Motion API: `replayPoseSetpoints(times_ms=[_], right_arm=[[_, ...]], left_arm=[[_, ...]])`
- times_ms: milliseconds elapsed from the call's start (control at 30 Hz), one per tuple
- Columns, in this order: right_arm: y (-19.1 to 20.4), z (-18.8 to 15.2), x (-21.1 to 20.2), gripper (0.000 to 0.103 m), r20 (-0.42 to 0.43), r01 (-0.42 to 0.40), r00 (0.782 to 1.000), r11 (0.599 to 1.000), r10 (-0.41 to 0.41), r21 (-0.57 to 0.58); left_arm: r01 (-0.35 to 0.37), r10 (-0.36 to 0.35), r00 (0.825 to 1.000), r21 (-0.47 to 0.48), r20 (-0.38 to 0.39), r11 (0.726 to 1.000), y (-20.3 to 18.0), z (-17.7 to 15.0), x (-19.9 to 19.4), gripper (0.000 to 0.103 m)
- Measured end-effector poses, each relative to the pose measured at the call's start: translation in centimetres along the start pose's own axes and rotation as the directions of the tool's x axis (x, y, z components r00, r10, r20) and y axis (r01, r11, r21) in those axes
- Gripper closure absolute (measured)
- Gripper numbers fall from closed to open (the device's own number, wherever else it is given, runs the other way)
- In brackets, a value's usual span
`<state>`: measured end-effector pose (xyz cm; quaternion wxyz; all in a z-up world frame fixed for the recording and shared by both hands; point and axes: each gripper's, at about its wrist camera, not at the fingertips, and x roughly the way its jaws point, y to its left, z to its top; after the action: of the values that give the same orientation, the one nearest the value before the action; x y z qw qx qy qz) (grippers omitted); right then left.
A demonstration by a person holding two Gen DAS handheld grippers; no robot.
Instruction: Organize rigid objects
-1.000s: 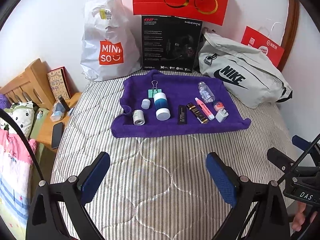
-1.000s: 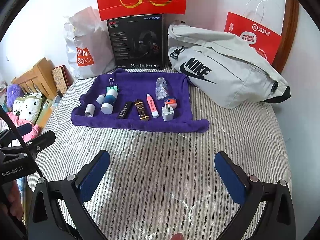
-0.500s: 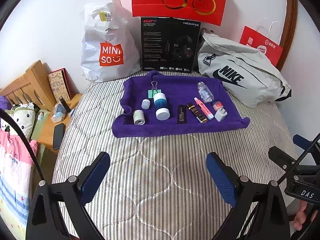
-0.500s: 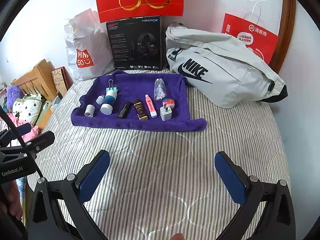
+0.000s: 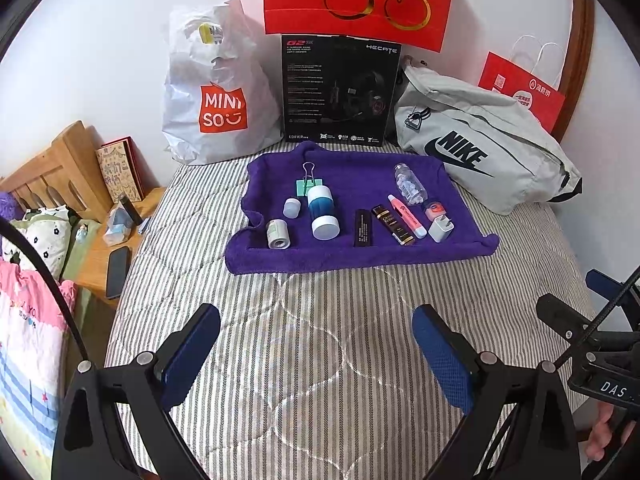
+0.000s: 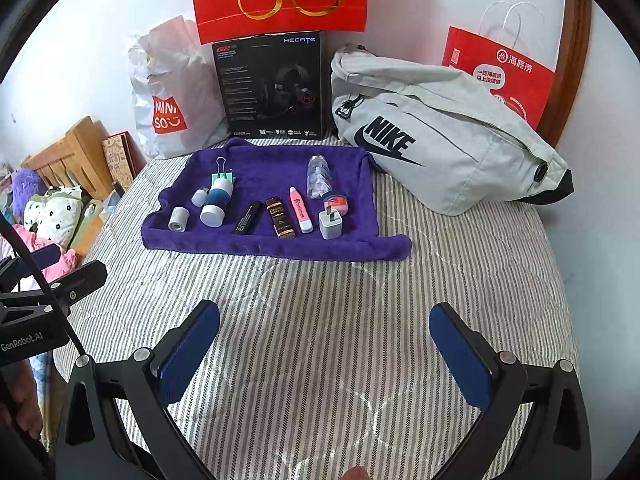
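Note:
A purple towel point(image 5: 352, 254) point(image 6: 256, 160) lies on the striped bed with several small items on it: a blue-and-white bottle point(image 5: 322, 212) point(image 6: 216, 204), a small white roll point(image 5: 278, 234), a black stick point(image 5: 363, 227), a brown-gold tube point(image 5: 393, 225), a pink pen point(image 5: 406, 216) point(image 6: 300, 210), a clear bottle point(image 5: 409, 184), a white charger plug point(image 5: 440, 230) point(image 6: 330, 224), a green binder clip point(image 5: 306, 180). My left gripper point(image 5: 316, 354) and right gripper point(image 6: 324, 354) are both open and empty, hovering over the bed well short of the towel.
A grey Nike bag point(image 5: 484, 156) point(image 6: 432, 140) lies right of the towel. A Miniso bag point(image 5: 216, 92), a black headset box point(image 5: 338, 92) and red paper bags point(image 5: 520, 88) stand against the wall. A wooden bedside shelf with a phone point(image 5: 118, 266) is at left.
Both grippers have drifted slightly; the towel and items sit a touch lower and closer in the views. Nothing was grasped or moved.

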<state>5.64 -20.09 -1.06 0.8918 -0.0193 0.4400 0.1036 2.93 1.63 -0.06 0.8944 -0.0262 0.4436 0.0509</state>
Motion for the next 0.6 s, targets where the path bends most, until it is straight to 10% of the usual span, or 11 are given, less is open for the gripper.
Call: replayPoseSetpoints(times_ms=[600], right_arm=[[-0.17, -0.02, -0.03, 0.000, 0.000, 0.000, 1.000, 1.000, 0.000, 0.005]], left_arm=[[0.002, -0.002, 1.000, 0.002, -0.002, 1.000, 0.05, -0.03, 0.05, 0.005]])
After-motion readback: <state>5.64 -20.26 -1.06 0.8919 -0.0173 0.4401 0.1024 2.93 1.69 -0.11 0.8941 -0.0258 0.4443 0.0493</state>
